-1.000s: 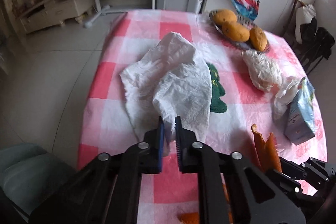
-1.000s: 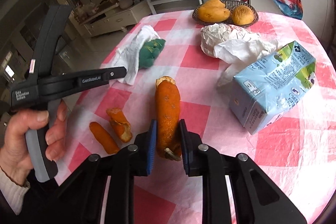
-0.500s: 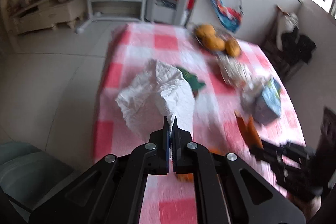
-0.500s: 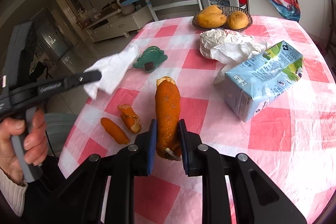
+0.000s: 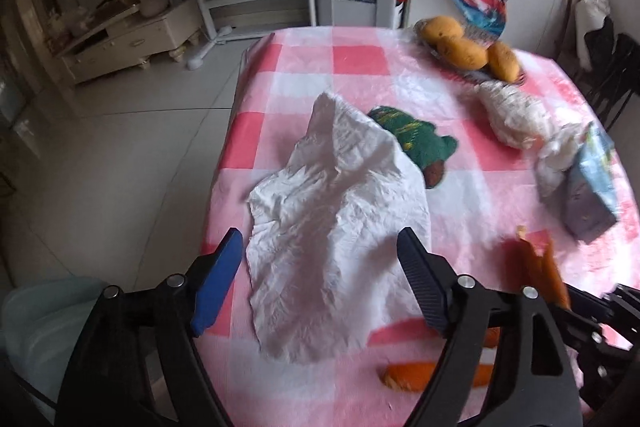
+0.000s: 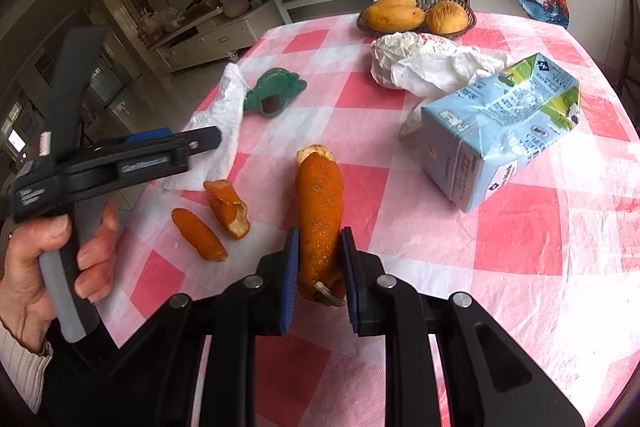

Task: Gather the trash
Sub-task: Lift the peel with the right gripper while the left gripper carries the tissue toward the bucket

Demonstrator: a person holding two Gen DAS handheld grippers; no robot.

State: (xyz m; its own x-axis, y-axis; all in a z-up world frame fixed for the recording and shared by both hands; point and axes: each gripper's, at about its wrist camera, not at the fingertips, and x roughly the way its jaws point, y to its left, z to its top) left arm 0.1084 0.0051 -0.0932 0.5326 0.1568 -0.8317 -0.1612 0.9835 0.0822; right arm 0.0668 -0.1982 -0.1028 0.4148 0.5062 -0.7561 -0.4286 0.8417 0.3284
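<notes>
Left claw (image 5: pixel 320 283) jaws wide and opening, white tissue (image 5: pixel 340 227) lying between them on the counter (image 5: pixel 360 59), pads not touching it. Tissue sits crumpled at the near left edge of the pink-checked counter, partly over a green plush toy (image 5: pixel 416 143) just beyond it. Right claw (image 6: pixel 318 279) narrow, clamped on a long orange peel (image 6: pixel 320 211), lower end gripped between the pads, upper end pointing away. Two smaller peel pieces (image 6: pixel 212 215) lie on the counter to its left, close together. Blue milk carton (image 6: pixel 504 135) on its side at the right, touching a crumpled white wrapper wad (image 6: pixel 420 63) behind it. Basket of mangoes (image 6: pixel 416 15) at the far edge. A hand (image 6: pixel 48 267) holds the left claw's grey handle at the left of the right wrist view.
</notes>
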